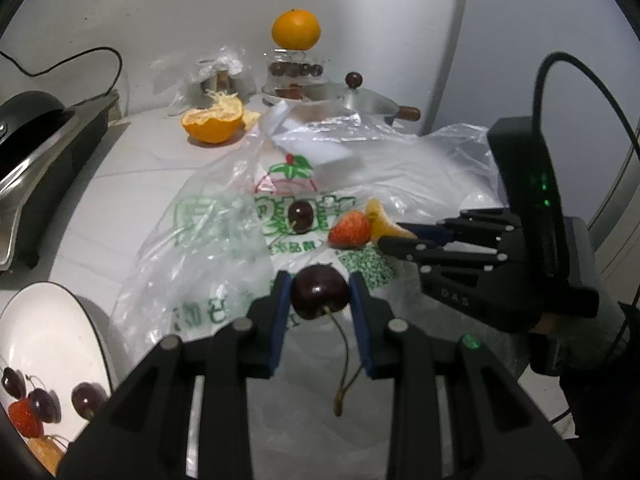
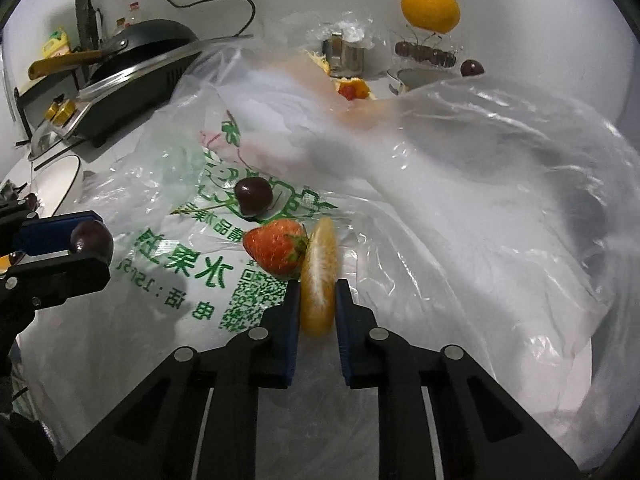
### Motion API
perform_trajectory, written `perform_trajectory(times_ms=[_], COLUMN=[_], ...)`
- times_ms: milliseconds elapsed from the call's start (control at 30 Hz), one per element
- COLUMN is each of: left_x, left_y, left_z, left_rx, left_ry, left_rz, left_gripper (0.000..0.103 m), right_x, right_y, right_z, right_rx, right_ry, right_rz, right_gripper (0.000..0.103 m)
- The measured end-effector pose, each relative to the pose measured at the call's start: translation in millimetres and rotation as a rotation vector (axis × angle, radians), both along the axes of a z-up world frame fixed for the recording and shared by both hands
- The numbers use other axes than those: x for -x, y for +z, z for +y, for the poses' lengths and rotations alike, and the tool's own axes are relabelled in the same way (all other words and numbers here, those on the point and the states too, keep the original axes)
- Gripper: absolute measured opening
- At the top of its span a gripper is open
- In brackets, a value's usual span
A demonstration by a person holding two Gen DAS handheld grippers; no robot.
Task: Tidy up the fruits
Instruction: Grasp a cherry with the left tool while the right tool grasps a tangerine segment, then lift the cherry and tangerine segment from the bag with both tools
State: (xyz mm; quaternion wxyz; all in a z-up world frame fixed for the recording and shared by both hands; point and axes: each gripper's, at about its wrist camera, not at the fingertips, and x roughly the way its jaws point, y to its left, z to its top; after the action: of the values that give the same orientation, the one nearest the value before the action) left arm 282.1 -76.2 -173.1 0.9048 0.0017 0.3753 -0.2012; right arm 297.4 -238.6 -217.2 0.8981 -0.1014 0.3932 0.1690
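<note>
the left gripper (image 1: 318,294) is nearly closed, its blue pads pressed on either side of a dark cherry (image 1: 319,296) whose stem hangs down between the fingers. the right gripper (image 2: 318,300) is clamped on an orange slice (image 2: 319,276), which stands on edge between the pads and touches a strawberry (image 2: 276,250) on the plastic bag (image 2: 460,208). another cherry (image 2: 253,197) lies just beyond. a white bowl (image 1: 96,344) at the left holds more fruit.

Close wrist views (shared strawberry (image 1: 349,229))
</note>
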Motion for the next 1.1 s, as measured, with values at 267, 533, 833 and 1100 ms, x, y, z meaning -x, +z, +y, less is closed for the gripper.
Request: perform_trajectory(times_ms=[267, 533, 833, 1100], left_x=[15, 34, 56, 72], left_y=[8, 11, 17, 20], left_z=[3, 5, 7, 7], left_rx=[0.003, 0.005, 0.006, 0.004], left_ry=[-0.003, -0.004, -0.005, -0.015], left_rz=[-0.018, -0.020, -0.033, -0.039], left_gripper=[0.030, 0.030, 0.030, 0.030], right_x=[19, 41, 66, 87], right_y=[12, 24, 33, 40], right_z=[2, 2, 5, 10], right_rx=[-0.008, -0.016, -0.022, -0.032], right_ry=[0.007, 0.011, 0.017, 0.023], right_rz=[-0.023, -0.050, -0.077, -0.100], right_gripper=[0.017, 0.017, 0.017, 0.017])
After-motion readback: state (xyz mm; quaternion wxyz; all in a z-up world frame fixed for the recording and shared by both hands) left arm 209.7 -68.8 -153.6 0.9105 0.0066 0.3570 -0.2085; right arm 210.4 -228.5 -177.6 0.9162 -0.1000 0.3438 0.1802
